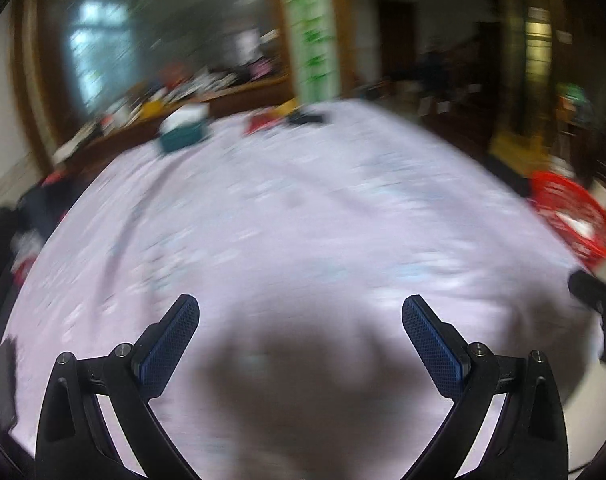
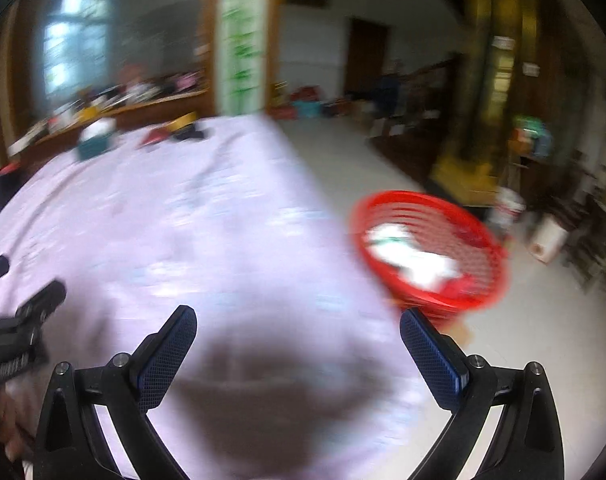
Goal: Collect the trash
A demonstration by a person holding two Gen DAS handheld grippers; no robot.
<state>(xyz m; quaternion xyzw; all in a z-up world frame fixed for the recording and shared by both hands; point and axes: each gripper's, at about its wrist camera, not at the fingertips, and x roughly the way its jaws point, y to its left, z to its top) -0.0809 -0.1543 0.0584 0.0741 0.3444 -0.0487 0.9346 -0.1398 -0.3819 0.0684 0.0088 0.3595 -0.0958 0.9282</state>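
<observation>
Both views were smeared with motion. The left gripper (image 1: 301, 318) and the right gripper (image 2: 298, 328) each hung over the pale lilac cloth of the bench (image 1: 287, 208) with fingers spread wide and nothing between them.

The red basket (image 2: 431, 248) stood on the floor just beside the bench's right edge, with white crumpled trash (image 2: 417, 258) already lying in it. Near the grippers the cloth looked bare. At the far end lay a teal box (image 1: 185, 134), something red (image 1: 263, 122) and a dark item (image 1: 305, 118), too blurred to name.

To my eye the step was reaching for the next piece. It wanted a slower approach, a settled view, then a low grasp that avoided pinching the cloth.
</observation>
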